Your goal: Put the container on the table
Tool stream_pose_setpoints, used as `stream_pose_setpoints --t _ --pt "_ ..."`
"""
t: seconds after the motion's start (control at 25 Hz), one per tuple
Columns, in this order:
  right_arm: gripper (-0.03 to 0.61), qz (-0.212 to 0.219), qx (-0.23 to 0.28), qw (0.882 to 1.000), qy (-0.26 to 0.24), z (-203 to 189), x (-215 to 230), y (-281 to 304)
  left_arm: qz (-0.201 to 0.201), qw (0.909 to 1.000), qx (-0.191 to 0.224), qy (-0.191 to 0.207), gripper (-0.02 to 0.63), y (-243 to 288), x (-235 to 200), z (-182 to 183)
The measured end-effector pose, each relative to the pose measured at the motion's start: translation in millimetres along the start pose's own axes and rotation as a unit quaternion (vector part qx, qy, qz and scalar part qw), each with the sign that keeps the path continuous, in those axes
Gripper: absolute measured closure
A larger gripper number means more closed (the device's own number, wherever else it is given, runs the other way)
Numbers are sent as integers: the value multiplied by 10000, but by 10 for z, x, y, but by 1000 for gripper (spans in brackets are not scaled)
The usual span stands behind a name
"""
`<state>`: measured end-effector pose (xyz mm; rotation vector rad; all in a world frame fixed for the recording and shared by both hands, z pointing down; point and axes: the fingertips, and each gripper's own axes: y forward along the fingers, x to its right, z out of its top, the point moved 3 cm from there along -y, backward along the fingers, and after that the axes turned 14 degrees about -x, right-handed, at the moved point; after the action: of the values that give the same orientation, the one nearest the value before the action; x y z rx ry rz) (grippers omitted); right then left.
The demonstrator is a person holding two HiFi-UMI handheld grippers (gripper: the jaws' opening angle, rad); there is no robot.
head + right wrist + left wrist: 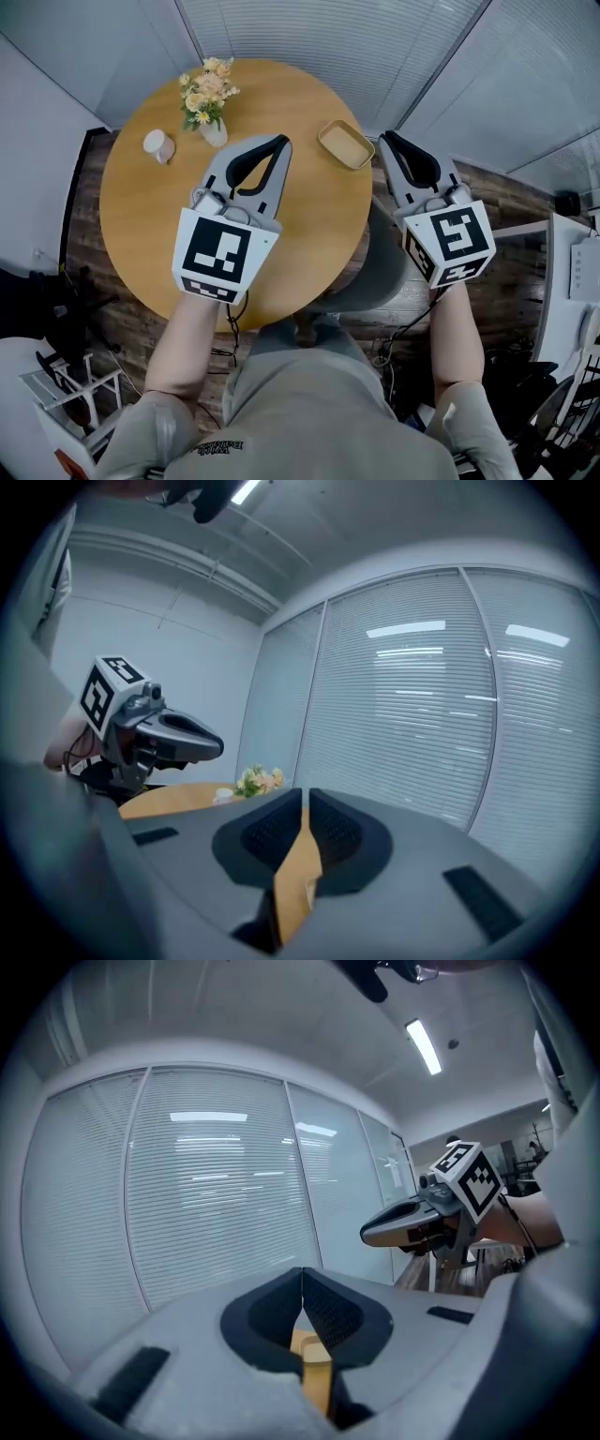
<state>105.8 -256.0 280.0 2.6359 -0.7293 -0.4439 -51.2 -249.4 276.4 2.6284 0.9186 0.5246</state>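
- The container (345, 143), a shallow tan tray, lies flat on the round wooden table (141, 216), at its far right edge.
- The right gripper (385, 137) hovers off the table's right edge, with its tip just beside the container's right corner. Its jaws are drawn almost together, with only a thin slit between the pads (328, 832), and they clasp nothing.
- The left gripper (279, 139) hangs over the middle of the table, left of the container. Its jaws are pressed fully together and empty.
- A vase of flowers (208, 94) stands at the far left of the table, with a white cup (157, 145) lying to its left.
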Motion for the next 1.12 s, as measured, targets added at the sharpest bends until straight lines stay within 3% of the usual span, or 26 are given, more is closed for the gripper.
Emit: stream_pose_setpoints --t 0.32,0.72,1.12 --pt "538 -32 590 9982 -110 311 -196 -548 43 9991 409 103 592 -437 225 319" --pt "540 -13 584 9983 -13 111 -396 -922 -71 9997 229 -55 592 -814 545 156" --pt "543 288 336 9989 183 -213 -715 -1006 -174 9992 -148 -320 592 -844 718 -127"
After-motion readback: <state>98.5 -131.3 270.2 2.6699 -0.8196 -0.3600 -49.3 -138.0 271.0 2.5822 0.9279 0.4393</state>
